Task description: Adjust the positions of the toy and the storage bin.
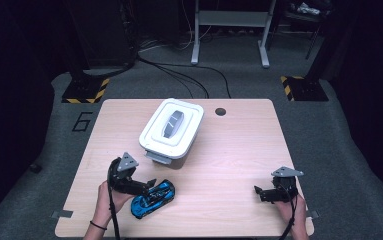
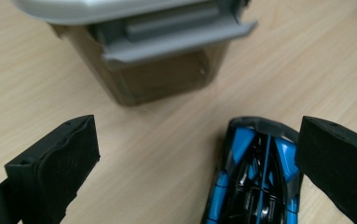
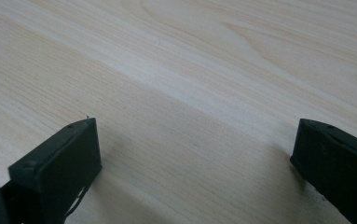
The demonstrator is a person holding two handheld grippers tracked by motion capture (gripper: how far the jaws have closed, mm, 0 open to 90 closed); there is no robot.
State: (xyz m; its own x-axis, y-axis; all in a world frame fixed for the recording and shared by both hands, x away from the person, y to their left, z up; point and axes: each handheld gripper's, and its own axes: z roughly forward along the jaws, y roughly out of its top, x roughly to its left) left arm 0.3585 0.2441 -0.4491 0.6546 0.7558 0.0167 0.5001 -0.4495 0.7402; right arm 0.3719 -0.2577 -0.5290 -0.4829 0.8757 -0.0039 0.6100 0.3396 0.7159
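Left claw (image 1: pixel 151 185) spread wide, low on the counter (image 1: pixel 229 150) at near left, lined up to straddle the blue car (image 1: pixel 153 198); car sits off-centre, against one jaw. Bin (image 1: pixel 171 131), lid on, just beyond. Right claw (image 1: pixel 257 191) apart, idle near right.

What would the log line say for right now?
left gripper: open, beside blue toy car | right gripper: open over bare table | lidded box: shut

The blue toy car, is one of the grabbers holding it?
No. The left gripper is open around the blue toy car, not clamped. The right gripper is open over bare table.
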